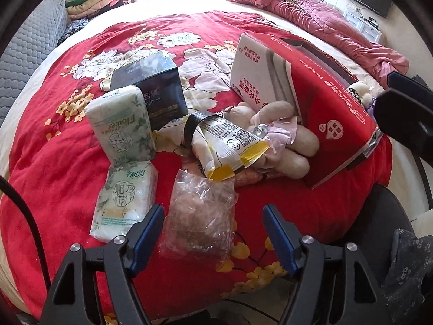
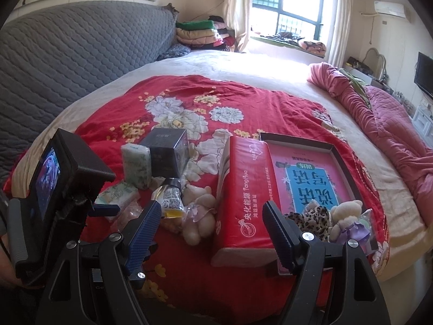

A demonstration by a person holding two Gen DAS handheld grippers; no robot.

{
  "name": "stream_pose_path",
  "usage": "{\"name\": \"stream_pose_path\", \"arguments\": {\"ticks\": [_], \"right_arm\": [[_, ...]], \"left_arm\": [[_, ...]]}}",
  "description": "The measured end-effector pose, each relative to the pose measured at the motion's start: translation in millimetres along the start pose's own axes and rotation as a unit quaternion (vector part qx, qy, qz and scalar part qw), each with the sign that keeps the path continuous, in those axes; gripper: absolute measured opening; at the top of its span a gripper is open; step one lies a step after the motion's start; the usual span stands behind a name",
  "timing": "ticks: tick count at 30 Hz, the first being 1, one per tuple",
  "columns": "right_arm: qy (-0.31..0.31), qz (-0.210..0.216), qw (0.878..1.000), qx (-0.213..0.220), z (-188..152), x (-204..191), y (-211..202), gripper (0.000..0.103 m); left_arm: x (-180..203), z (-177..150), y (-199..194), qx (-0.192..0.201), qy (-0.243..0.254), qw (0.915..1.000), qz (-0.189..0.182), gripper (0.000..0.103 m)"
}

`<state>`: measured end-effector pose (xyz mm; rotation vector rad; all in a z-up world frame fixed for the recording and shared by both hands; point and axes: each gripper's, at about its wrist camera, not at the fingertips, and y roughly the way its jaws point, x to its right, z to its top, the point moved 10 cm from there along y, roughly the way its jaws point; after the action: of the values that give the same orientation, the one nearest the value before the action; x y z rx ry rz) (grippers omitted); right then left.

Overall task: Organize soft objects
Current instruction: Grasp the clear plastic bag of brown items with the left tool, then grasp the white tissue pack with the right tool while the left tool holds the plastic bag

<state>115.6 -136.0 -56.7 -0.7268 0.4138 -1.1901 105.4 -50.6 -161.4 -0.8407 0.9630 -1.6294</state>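
Soft things lay in a heap on the red flowered blanket [image 1: 67, 168] on the bed. The left gripper [image 1: 213, 233] was spread wide and held nothing. It hung just above a crinkly clear plastic bag [image 1: 201, 214] that sat between its blue fingers [image 1: 147, 227]. Beside the bag lay a flat tissue pack [image 1: 125, 203]. Another tissue pack [image 1: 121, 124] stood upright behind it, leaning on a dark box [image 1: 159, 92]. A yellow and white snack bag [image 1: 227, 146] lay on top of a cream teddy bear [image 1: 286, 140]. The bear was touching the side of a big red tissue pack [image 2: 243, 197].

The right gripper [image 2: 213, 230] was spread wide too, with nothing in it. It hung over the near end of the big red tissue pack. Just beside that pack was a shallow open box [image 2: 338, 159] with a pink and blue picture inside. A leopard-print cloth [image 2: 311, 219] and a small bear with a purple bow [image 2: 346, 216] sat in its near end.
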Motion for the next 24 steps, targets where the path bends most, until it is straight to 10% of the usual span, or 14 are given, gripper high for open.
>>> {"name": "stream_pose_path", "arguments": {"ticks": [7, 24], "right_arm": [[0.003, -0.002, 1.000, -0.005, 6, 6, 14, 0.078], [0.023, 0.088, 0.995, -0.031, 48, -63, 67, 0.078]], "left_arm": [[-7, -1, 10, -0.004, -0.016, 0.9998, -0.007, 0.049], [-60, -16, -49, 0.039, -0.131, 0.9885, -0.065, 0.047]]}}
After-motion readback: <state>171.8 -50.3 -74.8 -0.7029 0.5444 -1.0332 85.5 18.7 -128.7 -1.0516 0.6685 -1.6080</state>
